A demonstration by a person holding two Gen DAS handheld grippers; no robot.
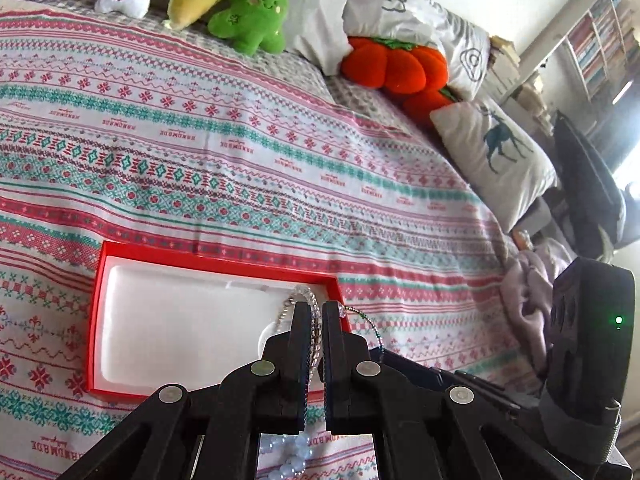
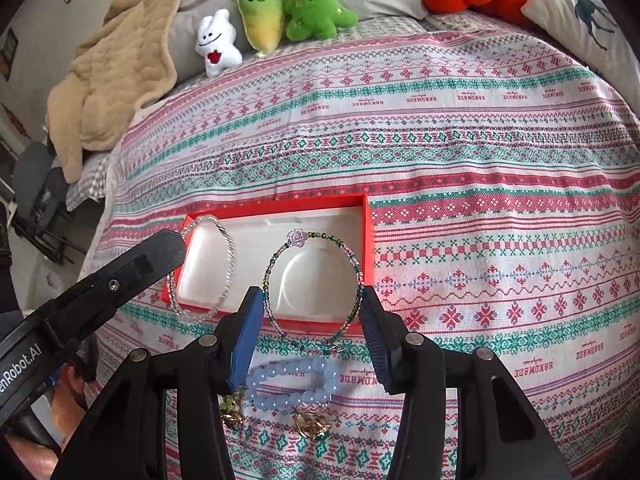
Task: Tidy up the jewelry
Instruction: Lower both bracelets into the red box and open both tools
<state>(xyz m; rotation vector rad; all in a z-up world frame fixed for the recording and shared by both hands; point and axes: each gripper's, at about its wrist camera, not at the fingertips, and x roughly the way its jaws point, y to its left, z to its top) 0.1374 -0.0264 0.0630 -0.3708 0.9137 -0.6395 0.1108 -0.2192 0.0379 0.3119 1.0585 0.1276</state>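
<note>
The green beaded bracelet [image 2: 316, 288] hangs stretched between your right gripper's [image 2: 312, 320] half-parted fingers, a pale flower bead at twelve o'clock, held open over the red box [image 2: 370, 240] for a clean drop. At ten o'clock, your left gripper [image 1: 316, 312] pinches the clear bracelet [image 2: 208, 272] above the same tray.

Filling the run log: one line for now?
left claw: shut on clear bead bracelet | right claw: holds green seed-bead bracelet | above red box
</note>
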